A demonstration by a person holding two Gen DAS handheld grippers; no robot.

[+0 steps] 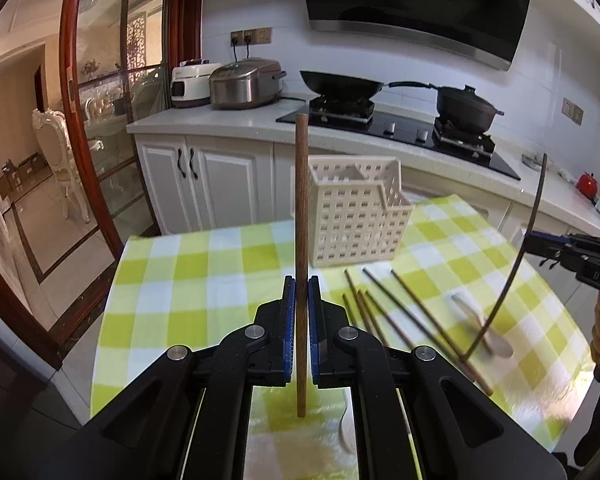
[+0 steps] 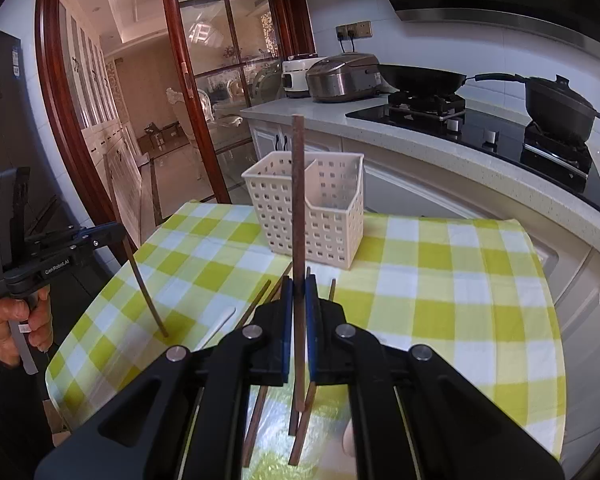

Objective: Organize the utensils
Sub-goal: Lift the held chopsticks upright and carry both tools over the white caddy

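My left gripper is shut on a brown chopstick that stands upright above the checked tablecloth. Behind it stands a cream slotted utensil basket. Several chopsticks and a pale spoon lie on the cloth to the right. In the right wrist view my right gripper is shut on another upright chopstick, in front of the basket. The left gripper shows at the left edge with its chopstick. Loose chopsticks lie beneath.
A white counter runs behind the table with a rice cooker, a wok and a lidded pot on a black hob. A glass door with a red-brown frame is at the left. The table's left edge drops to tiled floor.
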